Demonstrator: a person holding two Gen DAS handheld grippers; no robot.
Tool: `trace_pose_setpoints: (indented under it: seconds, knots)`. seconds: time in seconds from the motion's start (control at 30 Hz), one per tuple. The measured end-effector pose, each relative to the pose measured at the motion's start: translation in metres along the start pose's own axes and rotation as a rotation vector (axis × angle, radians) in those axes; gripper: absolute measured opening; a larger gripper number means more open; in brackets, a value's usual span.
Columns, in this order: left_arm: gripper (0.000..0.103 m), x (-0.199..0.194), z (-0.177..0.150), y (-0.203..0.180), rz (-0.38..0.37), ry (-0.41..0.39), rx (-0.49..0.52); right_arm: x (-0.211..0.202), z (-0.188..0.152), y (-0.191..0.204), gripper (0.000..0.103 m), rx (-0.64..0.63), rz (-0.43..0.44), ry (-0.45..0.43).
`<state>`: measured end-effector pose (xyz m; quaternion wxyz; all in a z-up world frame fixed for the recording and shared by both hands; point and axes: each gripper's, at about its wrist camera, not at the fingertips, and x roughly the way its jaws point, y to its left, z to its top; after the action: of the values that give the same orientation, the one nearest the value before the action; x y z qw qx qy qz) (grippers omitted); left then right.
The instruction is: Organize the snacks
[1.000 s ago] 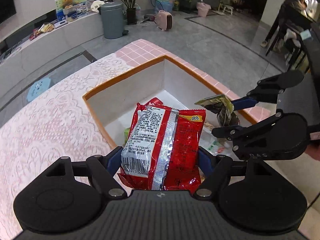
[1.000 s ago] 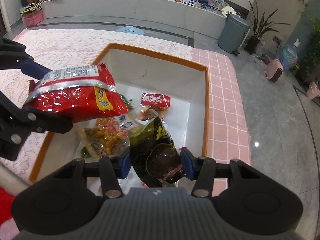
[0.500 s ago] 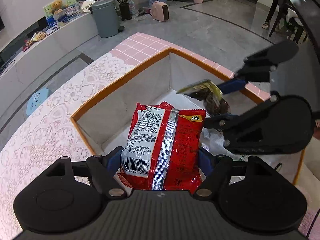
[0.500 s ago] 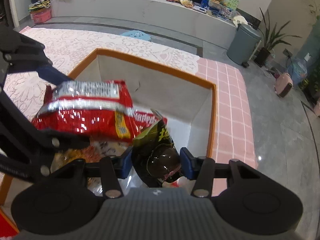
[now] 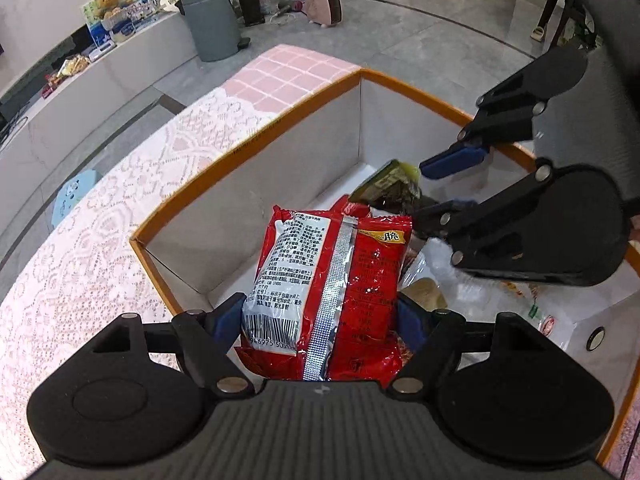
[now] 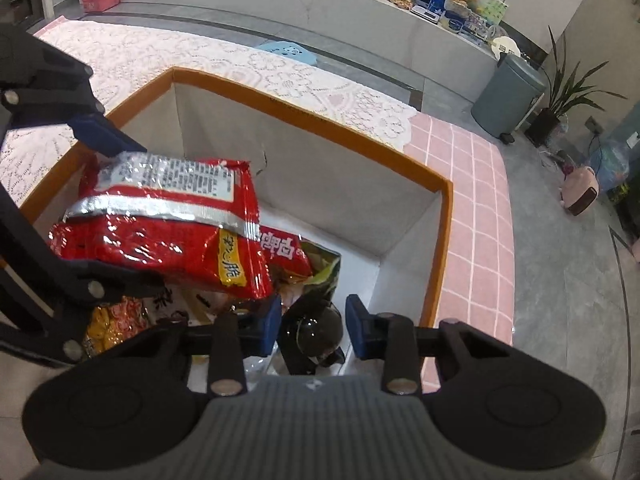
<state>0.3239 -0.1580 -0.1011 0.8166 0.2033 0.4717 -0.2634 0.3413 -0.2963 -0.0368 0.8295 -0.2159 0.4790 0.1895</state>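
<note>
Red noodle packet [image 5: 328,284] sits clamped in my left fingers [image 5: 320,320] over the orange-rimmed box [image 5: 248,140]; my right fingers [image 6: 312,328] pinch a dark pouch [image 6: 316,320] beside it. Crowded together, we could snag or crush snacks below.

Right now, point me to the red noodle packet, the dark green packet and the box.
red noodle packet [image 5: 324,280], left wrist view, on its silver back seam.
dark green packet [image 6: 312,326], right wrist view, on its dark glossy lower part.
box [image 6: 320,114], right wrist view, on its orange far rim.
</note>
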Motion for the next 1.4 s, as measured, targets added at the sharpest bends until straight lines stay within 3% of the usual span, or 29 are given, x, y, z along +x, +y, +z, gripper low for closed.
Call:
trace_pose_setpoints:
  seconds: [0.1,0.2,0.3,0.6,0.73,0.87,0.93,1.4]
  knots:
    - [0.09,0.001,-0.001,-0.005,0.029,-0.01,0.04,-0.004,-0.003,0.001,0.041,0.007,-0.006,-0.001]
    - [0.094,0.0,-0.002,-0.006,0.011,-0.013,0.04,-0.007,-0.005,0.002,0.046,0.008,-0.012,-0.001]
    - [0.095,-0.003,-0.002,-0.004,-0.01,-0.013,0.008,-0.008,-0.001,0.004,0.053,0.015,-0.012,0.0]
    - [0.095,-0.035,-0.001,0.005,0.0,-0.098,-0.066,-0.023,0.0,0.003,0.064,0.041,-0.02,-0.009]
    - [0.094,-0.055,0.0,0.006,-0.011,-0.126,-0.085,-0.036,0.0,0.002,0.071,0.097,-0.015,-0.011]
    - [0.092,-0.08,-0.006,0.003,0.011,-0.15,-0.106,-0.057,0.0,0.006,0.072,0.181,0.012,-0.016]
    - [0.092,-0.095,-0.01,0.002,0.027,-0.167,-0.121,-0.07,0.0,0.011,0.079,0.201,0.012,-0.026]
    - [0.092,-0.21,-0.061,-0.013,0.131,-0.265,-0.27,-0.177,-0.025,0.085,0.089,0.171,-0.088,-0.151]
